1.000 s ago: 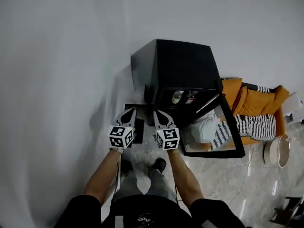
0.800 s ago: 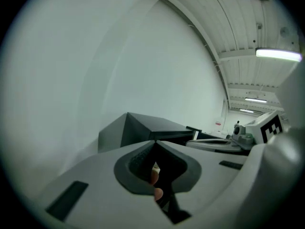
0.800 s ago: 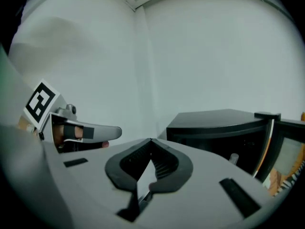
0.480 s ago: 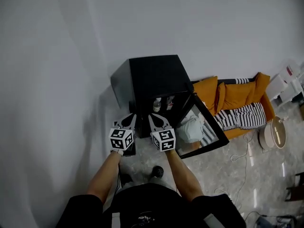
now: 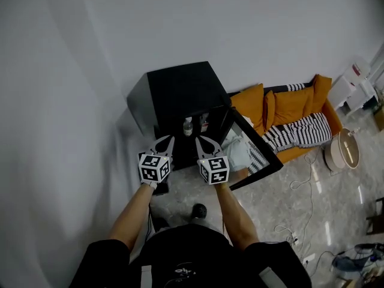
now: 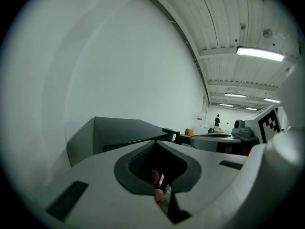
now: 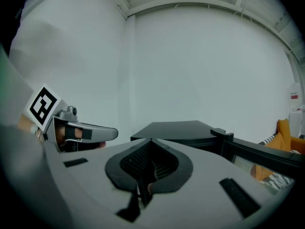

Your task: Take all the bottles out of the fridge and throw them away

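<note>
Small pale bottles (image 5: 188,126) inside the open boxy black fridge (image 5: 180,90), your left gripper (image 5: 165,141) and right gripper (image 5: 202,141) both closed, empty.

Inspection findings. In the head view the fridge (image 5: 180,92) hides most of its interior beneath its own top; we see only a narrow strip at the opening. The bottles (image 5: 188,126) visible there are too small for us to read labels or contents, and we cannot tell whether more stand behind them. Reflections on the glass door (image 5: 255,152) obscure what lies beyond it. The left gripper (image 5: 170,138) partly covers a black object (image 5: 162,188) on the floor; we cannot identify it. The edge of the right gripper view cuts off the sofa (image 7: 284,128). A distant figure (image 6: 217,119) is too small to describe.
</note>
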### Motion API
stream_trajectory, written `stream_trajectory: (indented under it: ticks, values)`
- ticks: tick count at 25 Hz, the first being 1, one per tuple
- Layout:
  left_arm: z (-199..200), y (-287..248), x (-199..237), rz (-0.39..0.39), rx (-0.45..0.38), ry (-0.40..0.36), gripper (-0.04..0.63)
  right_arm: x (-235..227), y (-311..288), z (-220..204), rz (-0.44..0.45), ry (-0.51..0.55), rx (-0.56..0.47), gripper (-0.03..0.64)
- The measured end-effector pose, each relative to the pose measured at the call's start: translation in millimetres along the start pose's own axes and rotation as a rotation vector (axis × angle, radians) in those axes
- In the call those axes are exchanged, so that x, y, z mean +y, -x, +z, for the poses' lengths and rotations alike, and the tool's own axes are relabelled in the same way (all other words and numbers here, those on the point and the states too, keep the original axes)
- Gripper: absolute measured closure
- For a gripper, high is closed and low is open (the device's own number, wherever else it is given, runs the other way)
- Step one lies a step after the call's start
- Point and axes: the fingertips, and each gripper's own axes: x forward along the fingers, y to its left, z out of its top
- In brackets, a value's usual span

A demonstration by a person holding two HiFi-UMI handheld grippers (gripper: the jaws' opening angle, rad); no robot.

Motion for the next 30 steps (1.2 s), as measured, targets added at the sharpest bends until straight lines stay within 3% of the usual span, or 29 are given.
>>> stream_trajectory:
  ticks: [11, 30]
  values:
    - [-12.6, -29.4, -42.9, -0.104, 0.033, -0.027, 0.594, -58.2, 37.9, -15.5, -0.131, -0.026, 0.004, 0.609]
    - [-40.1, -38.9, -50.7, -0.136, 0.079, -0.024, 0.594, -64.3, 30.9, -52.3, -0.124, -0.042, 0.064, 0.609]
